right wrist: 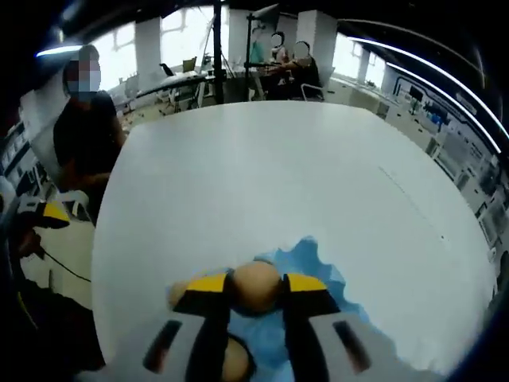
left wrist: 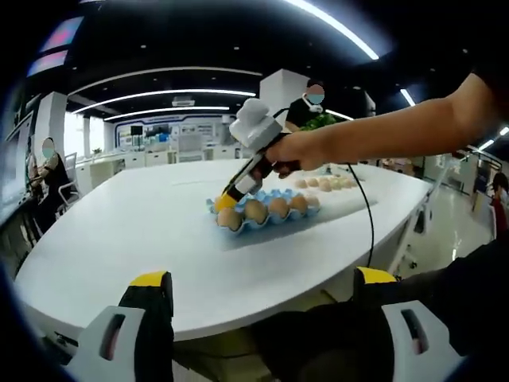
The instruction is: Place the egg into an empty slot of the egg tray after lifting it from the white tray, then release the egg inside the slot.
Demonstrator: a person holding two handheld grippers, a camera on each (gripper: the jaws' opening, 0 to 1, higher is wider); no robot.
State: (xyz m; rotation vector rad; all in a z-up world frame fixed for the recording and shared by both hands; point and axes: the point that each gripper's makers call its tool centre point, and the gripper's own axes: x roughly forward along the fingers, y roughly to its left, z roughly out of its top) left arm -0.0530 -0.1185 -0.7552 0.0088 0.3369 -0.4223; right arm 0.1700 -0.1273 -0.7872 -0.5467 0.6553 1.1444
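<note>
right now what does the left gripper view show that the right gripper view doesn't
Left gripper view: the whole blue egg tray with its row of eggs, more eggs lying farther back on the table, the arm holding the right gripper, and the left gripper with its jaws wide apart, holding nothing.

Right gripper view: a close look at the egg between the right gripper's yellow tips, just above the tray.

Both: the white table, the blue tray and the right gripper.
</note>
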